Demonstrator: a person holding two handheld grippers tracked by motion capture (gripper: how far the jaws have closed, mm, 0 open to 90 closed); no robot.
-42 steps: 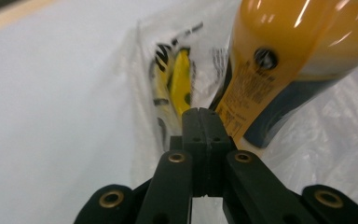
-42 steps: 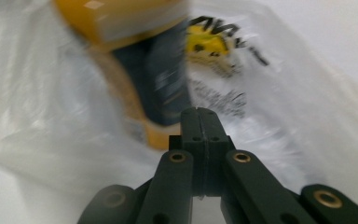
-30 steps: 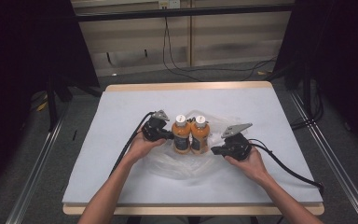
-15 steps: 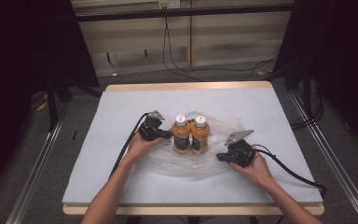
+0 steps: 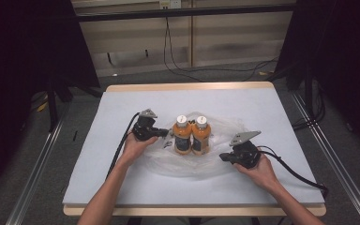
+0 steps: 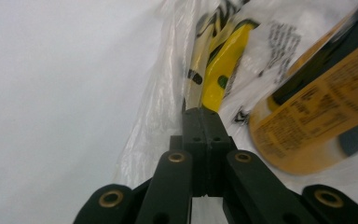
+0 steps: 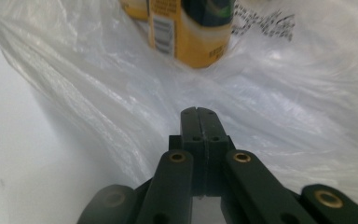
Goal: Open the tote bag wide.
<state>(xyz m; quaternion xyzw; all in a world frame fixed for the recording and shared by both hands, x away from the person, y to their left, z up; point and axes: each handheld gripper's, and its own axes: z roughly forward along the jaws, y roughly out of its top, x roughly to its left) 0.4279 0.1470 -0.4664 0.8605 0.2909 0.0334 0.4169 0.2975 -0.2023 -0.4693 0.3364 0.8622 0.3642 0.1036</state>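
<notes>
My left gripper (image 5: 163, 133), jaws closed, pinches the plastic bag (image 5: 225, 133) just left of the two orange bottles (image 5: 192, 136). My right gripper (image 5: 225, 157) sits closed at the bag's right, empty.

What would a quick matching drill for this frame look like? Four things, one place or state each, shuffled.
Things:
1. two orange drink bottles with white caps
2. clear crumpled plastic bag
3. left gripper
4. right gripper

Places or states:
A. jaws shut, at the bag's near right edge
B. spread flat on the white table cover
C. standing upright side by side on the bag
D. jaws shut, just left of the bottles, at the bag's left edge

Pairs: 1-C, 2-B, 3-D, 4-A
</notes>
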